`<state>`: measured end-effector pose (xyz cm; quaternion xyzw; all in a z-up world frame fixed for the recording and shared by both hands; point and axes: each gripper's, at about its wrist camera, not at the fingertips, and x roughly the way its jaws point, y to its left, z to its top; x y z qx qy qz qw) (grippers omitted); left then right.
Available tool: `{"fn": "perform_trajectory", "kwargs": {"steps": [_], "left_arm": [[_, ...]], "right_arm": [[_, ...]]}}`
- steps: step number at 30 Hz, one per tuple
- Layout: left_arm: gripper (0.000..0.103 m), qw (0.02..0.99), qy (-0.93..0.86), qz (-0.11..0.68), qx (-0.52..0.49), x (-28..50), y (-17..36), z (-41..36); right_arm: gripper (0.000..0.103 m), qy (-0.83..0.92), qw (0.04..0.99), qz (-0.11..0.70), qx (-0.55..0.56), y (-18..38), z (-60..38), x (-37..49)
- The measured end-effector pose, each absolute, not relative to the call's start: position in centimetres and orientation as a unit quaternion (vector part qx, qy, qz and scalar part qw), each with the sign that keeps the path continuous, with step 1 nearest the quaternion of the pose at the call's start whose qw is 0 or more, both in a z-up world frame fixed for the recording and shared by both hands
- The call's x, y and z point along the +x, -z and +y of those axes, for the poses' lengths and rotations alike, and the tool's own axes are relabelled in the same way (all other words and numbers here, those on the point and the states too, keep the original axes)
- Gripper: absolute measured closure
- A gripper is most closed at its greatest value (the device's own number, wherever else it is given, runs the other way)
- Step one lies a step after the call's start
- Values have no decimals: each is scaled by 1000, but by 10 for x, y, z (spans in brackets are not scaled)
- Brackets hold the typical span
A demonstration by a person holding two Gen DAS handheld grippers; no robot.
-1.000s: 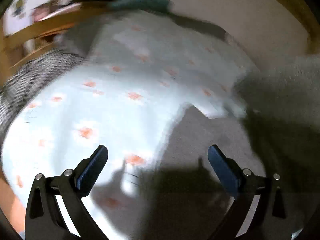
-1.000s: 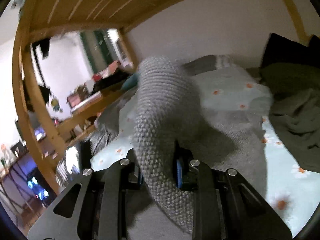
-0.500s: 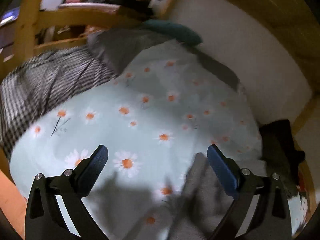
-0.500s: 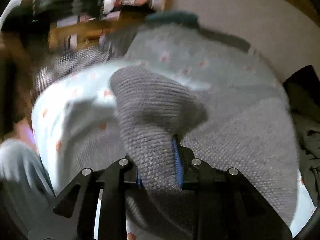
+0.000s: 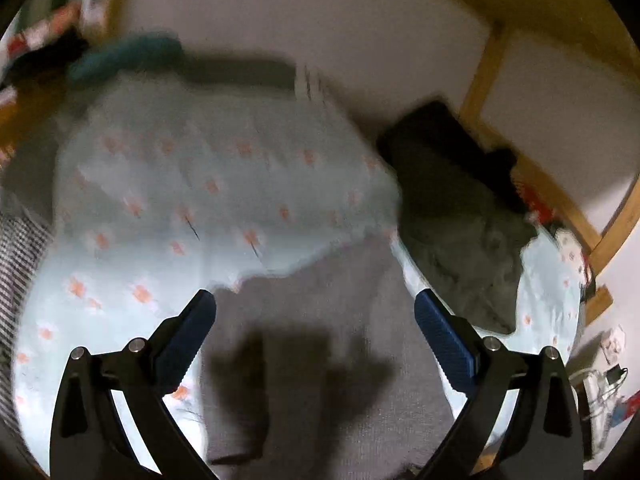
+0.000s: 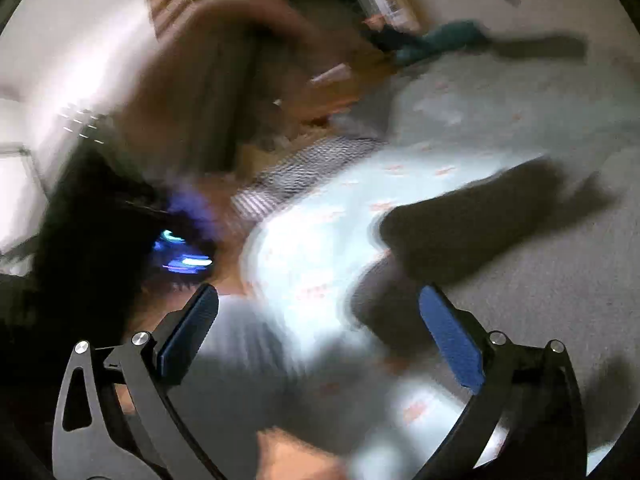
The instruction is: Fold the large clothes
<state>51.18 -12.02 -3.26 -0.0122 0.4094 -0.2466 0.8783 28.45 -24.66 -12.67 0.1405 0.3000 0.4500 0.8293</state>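
A grey knitted sweater [image 5: 320, 320] lies spread on the pale blue daisy-print bed cover [image 5: 180, 200], seen blurred in the left wrist view. My left gripper [image 5: 316, 312] hovers above it, open, with nothing between its blue pads. In the right wrist view, also blurred, the sweater [image 6: 540, 280] lies at the right on the bed cover [image 6: 320, 248]. My right gripper [image 6: 320, 312] has its jaws opening wide, and no cloth sits between its pads; the bed shows through the gap.
A dark green garment [image 5: 468, 248] and a black cushion [image 5: 440, 140] lie at the bed's right end by the wooden frame [image 5: 480, 68]. A teal pillow [image 5: 124, 56] and a checked cloth [image 6: 304, 172] lie at the far end. Glowing screens [image 6: 180, 252] stand beyond the bed.
My right gripper let go of the grey sweater fold it was pinching and opened wide, swinging left and downward. My left gripper stayed open and swung over the sweater.
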Motion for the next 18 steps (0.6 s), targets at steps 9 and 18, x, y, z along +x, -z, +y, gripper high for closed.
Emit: {"fn": "perform_trajectory", "kwargs": {"steps": [9, 18], "left_arm": [[6, 869, 163, 458, -96, 521, 194, -125], [6, 889, 136, 432, -61, 470, 196, -102]], "right_arm": [[3, -216, 904, 313, 195, 108, -403, 292], [4, -219, 816, 473, 248, 208, -390, 321]]}}
